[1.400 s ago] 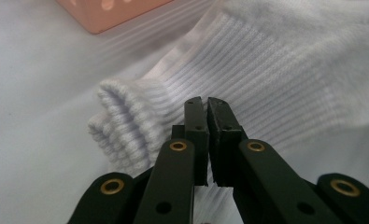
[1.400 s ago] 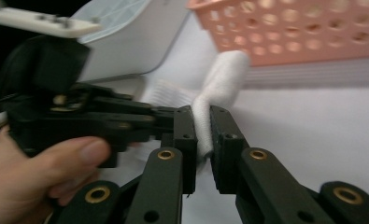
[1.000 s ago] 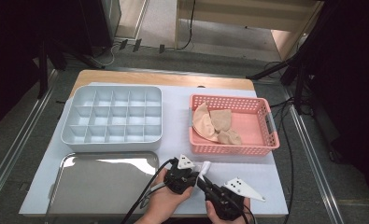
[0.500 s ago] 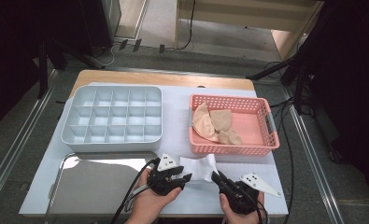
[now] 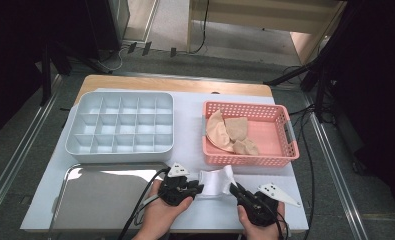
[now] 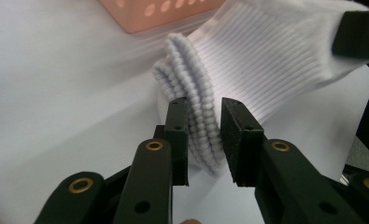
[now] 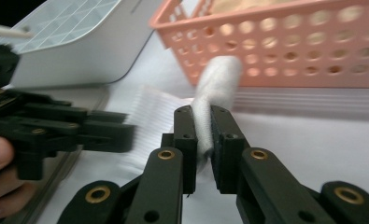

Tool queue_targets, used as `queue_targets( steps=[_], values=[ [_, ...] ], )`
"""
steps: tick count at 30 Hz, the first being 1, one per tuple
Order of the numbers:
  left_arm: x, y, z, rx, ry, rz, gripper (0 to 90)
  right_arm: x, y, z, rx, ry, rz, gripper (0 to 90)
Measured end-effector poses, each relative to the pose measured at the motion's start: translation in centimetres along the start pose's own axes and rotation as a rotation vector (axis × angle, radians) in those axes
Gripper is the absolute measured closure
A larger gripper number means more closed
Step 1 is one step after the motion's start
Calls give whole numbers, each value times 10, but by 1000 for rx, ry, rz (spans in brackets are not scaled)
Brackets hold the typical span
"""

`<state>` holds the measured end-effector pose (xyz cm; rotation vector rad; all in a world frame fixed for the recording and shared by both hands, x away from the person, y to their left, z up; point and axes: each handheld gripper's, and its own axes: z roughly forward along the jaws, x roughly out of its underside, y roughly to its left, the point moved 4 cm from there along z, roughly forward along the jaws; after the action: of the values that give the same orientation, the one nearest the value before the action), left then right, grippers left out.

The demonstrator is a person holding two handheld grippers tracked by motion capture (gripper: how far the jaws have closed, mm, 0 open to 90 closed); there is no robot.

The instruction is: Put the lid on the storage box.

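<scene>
A white ribbed sock [image 5: 215, 182] is stretched between my two grippers at the table's front edge. My left gripper [image 5: 199, 189] has the sock's thick cuff [image 6: 201, 107] between its jaws, which have just been closing, and the pads [image 6: 180, 126] press on it. My right gripper [image 5: 233, 189] is shut on the sock's other end [image 7: 217, 79], which sticks up as a fold above its pads [image 7: 222, 135]. In the right gripper view the left gripper [image 7: 102, 130] reaches in from the left onto the sock.
A pink perforated basket [image 5: 285, 125] with several beige socks [image 5: 230, 132] stands just beyond the grippers. A white compartment box [image 5: 120, 125] sits at the back left and a metal tray [image 5: 105, 190] at the front left. A white mat [image 5: 190, 110] covers the table.
The two hands have drawn apart, left one leftward and right one rightward, and the white sock now spans the gap between them.
</scene>
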<state>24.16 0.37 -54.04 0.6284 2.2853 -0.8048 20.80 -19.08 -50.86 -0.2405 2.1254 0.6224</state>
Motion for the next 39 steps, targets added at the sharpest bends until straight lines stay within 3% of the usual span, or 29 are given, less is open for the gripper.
queue_targets(
  steps=[3, 6, 9, 11, 14, 19, 22, 25, 28, 31, 33, 39],
  values=[
    [-1, -1, 5, 10, 8, -9, 757, 4, 13, 8, -28, 21, -33, 829],
    [0, 2, 3, 27, 22, -17, 707, 9, 26, 19, -57, 53, -73, 828],
    [-2, 13, -11, 18, -19, -55, 612, 16, 36, 31, -65, 92, -114, 826],
    [-5, 21, -21, 21, -56, -84, 604, 21, 40, 37, -64, 111, -125, 825],
    [-9, 25, -28, 50, -69, -108, 593, 28, 43, 44, -65, 136, -141, 822],
    [-12, 16, -18, 75, -47, -98, 544, 35, 51, 48, -39, 136, -193, 819],
    [-13, 15, -8, 49, -29, -92, 549, 38, 54, 49, -27, 134, -234, 794],
    [-14, 19, -5, 35, -31, -113, 559, 37, 54, 42, -56, 126, -202, 714],
    [-14, 22, -5, 38, -23, -108, 552, 35, 54, 23, -128, 80, -164, 758],
    [-13, 22, -3, 46, -20, -121, 542, 31, 50, 12, -96, 20, -156, 848],
    [-13, 22, -3, 48, -20, -126, 536, 28, 49, 17, -62, 9, -156, 865],
    [-14, 22, -10, 76, -57, -143, 499, 41, 54, 48, -5, 92, -219, 859]
  ],
)
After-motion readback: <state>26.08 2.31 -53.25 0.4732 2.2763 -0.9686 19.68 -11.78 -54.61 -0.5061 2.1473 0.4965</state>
